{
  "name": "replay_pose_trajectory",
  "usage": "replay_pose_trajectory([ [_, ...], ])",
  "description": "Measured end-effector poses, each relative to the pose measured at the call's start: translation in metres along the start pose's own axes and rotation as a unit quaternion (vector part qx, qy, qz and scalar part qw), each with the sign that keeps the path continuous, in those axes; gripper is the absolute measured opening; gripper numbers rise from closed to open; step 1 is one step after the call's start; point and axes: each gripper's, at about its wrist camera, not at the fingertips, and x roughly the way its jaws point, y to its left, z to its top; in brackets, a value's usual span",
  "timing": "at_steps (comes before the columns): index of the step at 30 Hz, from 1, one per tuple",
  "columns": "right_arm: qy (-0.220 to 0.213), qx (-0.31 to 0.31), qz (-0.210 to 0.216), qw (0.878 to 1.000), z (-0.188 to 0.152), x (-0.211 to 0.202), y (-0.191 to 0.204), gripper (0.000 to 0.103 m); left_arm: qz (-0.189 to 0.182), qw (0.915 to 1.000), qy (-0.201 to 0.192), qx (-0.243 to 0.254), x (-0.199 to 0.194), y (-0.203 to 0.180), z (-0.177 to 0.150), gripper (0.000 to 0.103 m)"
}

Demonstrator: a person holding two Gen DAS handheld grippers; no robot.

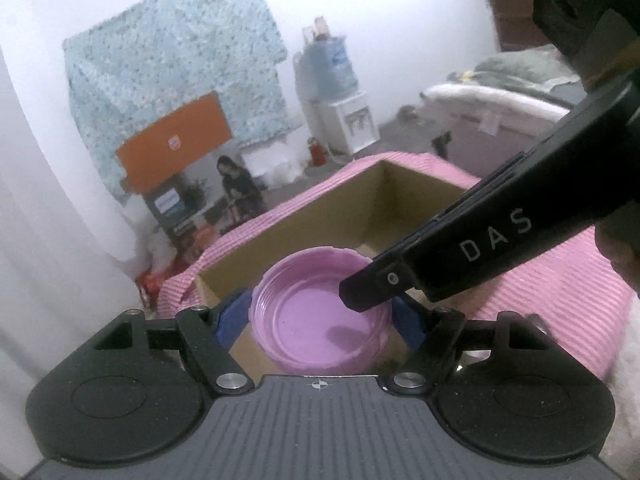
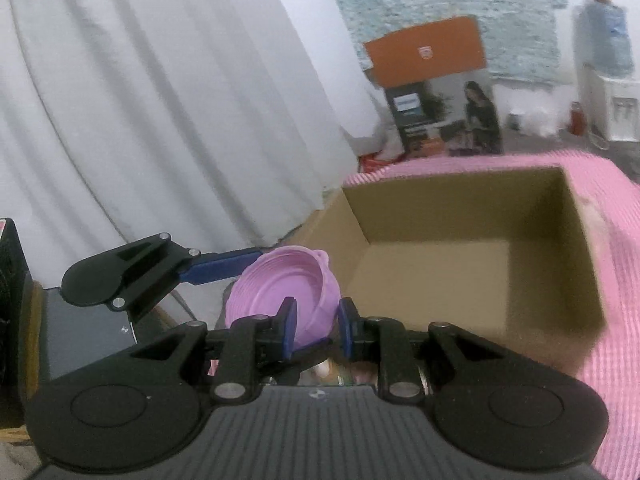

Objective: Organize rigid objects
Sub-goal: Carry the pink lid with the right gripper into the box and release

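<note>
Left tool (image 1: 320, 318): I have it spread wide around the pink bowl (image 1: 322, 316), blue pads (image 1: 234, 316) pressing its opposite sides; grasping the bowl across its full width.
Right tool (image 2: 314, 330): nearly closed, pinching the near rim of the same bowl (image 2: 280, 300) between its two blue pads (image 2: 289, 328); from the left wrist view its black finger reaches down over the bowl's far edge.
Bowl: held between both tools, open side up, tilted a little; it sits in front of the cardboard box (image 2: 460, 256), at the near wall.
Box: open-topped, nothing visible inside; it rests on a pink striped cloth (image 1: 560, 288).
Step in hand: I judge I am carrying the bowl toward the box to set it inside.
Doing it well: I keep both tools moving together so the rim pinch does not twist the bowl out of the wide grasp; clear the near wall before lowering; settle it flat on the box floor; loosen the rim pinch first, then the wide hold.
Risk: the slim rim grip may slip if the two tools drift apart.
</note>
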Motion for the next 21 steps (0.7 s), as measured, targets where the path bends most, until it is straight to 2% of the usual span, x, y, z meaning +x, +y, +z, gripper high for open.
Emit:
replay_pose_trajectory([
  [6, 0.062, 0.031, 0.02, 0.997, 0.059, 0.062, -0.027, 0.024, -0.017, 0.9983, 0.054, -0.013, 0.062, 0.042, 0.016, 0.076],
  [10, 0.098, 0.062, 0.018, 0.993, 0.083, 0.11, -0.053, 0.024, -0.029, 0.9952, 0.09, -0.026, 0.098, 0.058, 0.02, 0.076],
  [14, 0.131, 0.095, 0.014, 0.987, 0.094, 0.15, -0.081, 0.024, -0.032, 0.9923, 0.118, -0.017, 0.125, 0.057, 0.018, 0.076],
  [21, 0.177, 0.143, 0.011, 0.974, 0.093, 0.199, -0.117, 0.024, -0.024, 0.9876, 0.155, 0.005, 0.16, 0.058, 0.014, 0.076],
])
